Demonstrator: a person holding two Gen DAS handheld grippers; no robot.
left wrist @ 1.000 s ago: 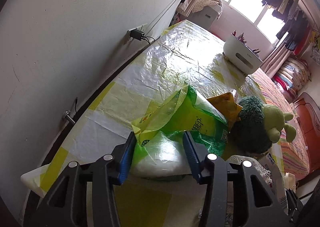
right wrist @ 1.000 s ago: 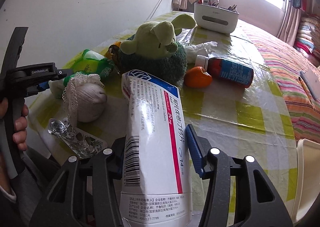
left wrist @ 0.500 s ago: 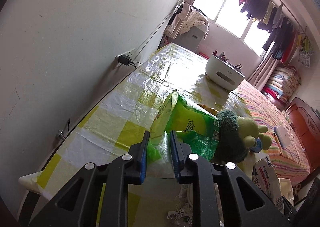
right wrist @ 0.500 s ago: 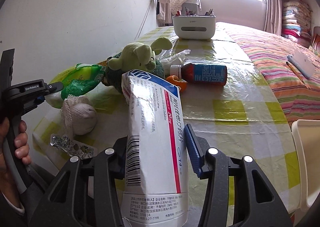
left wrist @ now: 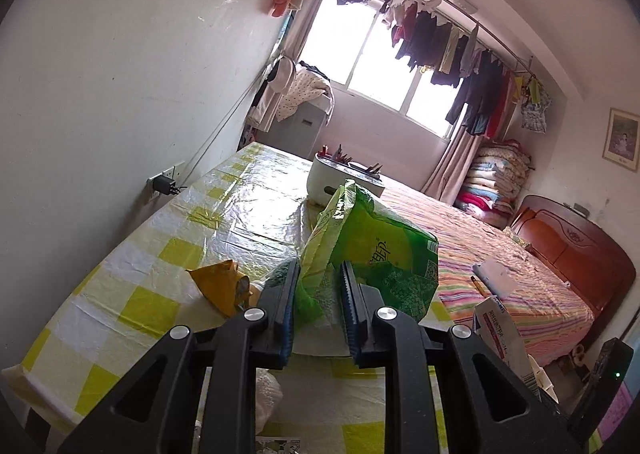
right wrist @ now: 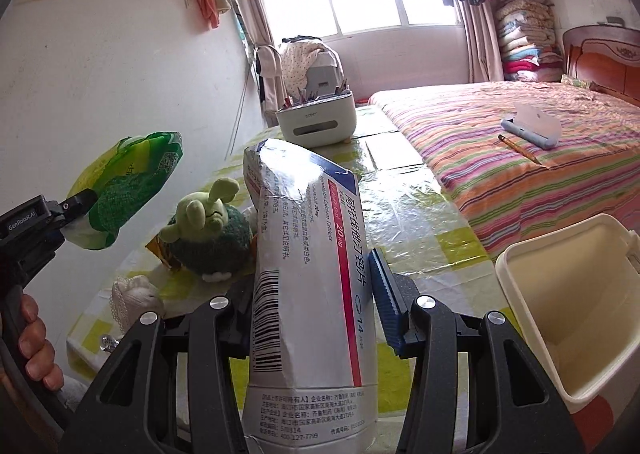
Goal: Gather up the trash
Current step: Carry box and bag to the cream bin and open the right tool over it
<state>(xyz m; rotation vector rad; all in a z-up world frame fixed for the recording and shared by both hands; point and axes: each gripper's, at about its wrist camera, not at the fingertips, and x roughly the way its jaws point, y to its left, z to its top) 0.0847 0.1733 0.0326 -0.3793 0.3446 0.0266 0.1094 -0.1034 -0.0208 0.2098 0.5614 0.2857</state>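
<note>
My left gripper [left wrist: 318, 270] is shut on a crumpled green plastic bag [left wrist: 376, 250] and holds it in the air above the table. The right wrist view shows that gripper [right wrist: 76, 205] at the left with the green bag [right wrist: 128, 189] hanging from its tips. My right gripper [right wrist: 312, 266] is shut on a long white medicine box [right wrist: 308, 254] with a red stripe and a barcode. The box stands upright between the fingers and hides the left one. In the left wrist view this medicine box [left wrist: 500, 330] shows at the lower right.
A cream bin [right wrist: 560, 286] stands open at the right beside the table. On the yellow-checked table cover [left wrist: 160, 254] lie a green plush toy [right wrist: 208, 230], an orange wrapper [left wrist: 224, 286], a lace-wrapped white ball [right wrist: 132, 294] and a white organiser [right wrist: 316, 121]. A striped bed [right wrist: 520, 141] lies beyond.
The left gripper closed on the green bag and lifted it off the table. The right gripper rose and swung right with the medicine box, bringing the cream bin into view.
</note>
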